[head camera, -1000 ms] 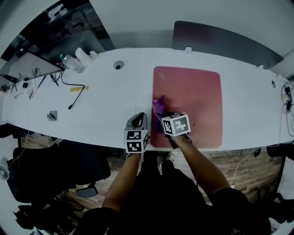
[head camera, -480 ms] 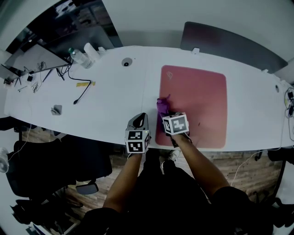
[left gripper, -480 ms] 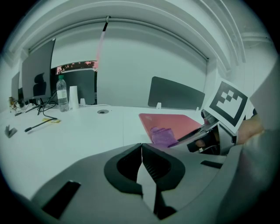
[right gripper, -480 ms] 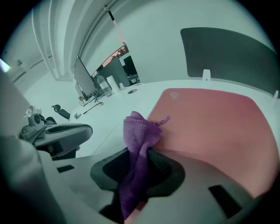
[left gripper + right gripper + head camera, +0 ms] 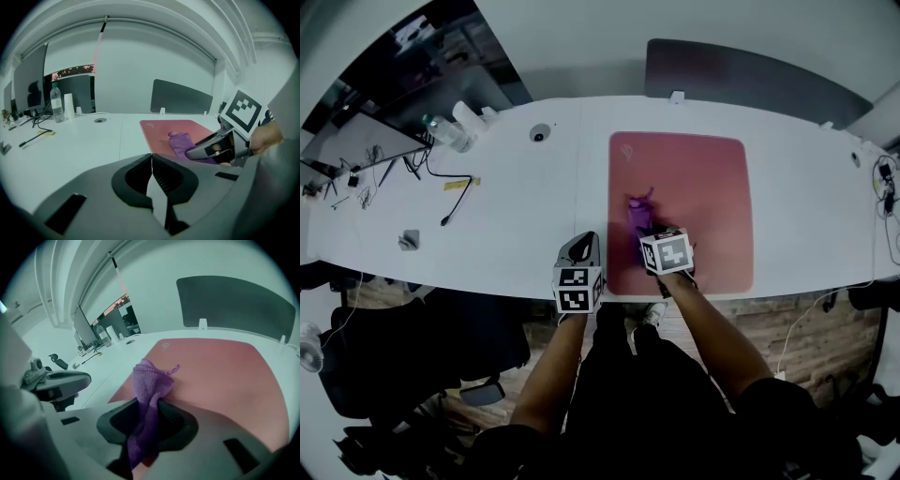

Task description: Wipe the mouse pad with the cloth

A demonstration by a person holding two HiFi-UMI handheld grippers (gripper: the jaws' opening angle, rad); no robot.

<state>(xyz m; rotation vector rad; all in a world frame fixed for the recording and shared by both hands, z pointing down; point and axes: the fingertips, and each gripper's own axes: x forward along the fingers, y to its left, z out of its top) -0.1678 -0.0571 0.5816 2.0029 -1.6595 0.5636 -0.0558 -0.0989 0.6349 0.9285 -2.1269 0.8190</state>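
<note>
A pink mouse pad (image 5: 703, 187) lies on the white table (image 5: 516, 206), right of centre. A purple cloth (image 5: 640, 212) rests on the pad's left half, bunched up. My right gripper (image 5: 649, 231) is shut on the cloth (image 5: 151, 385), whose free end lies forward on the mouse pad (image 5: 220, 371). My left gripper (image 5: 585, 246) is shut with nothing in it and hovers over the table's front edge, just left of the pad. From the left gripper view the cloth (image 5: 180, 141) and pad (image 5: 161, 129) lie ahead to the right, beside the right gripper (image 5: 213, 147).
A dark divider panel (image 5: 750, 80) stands behind the pad. At the table's far left are a water bottle (image 5: 442, 127), a cup (image 5: 469, 117), a black cable (image 5: 455, 192) and a small grey item (image 5: 408, 239). A round grommet (image 5: 540, 133) sits in the tabletop.
The right gripper has slid the cloth rightwards, from the pad's left edge further onto the pad. The left gripper has stayed put; the head camera shifted slightly.
</note>
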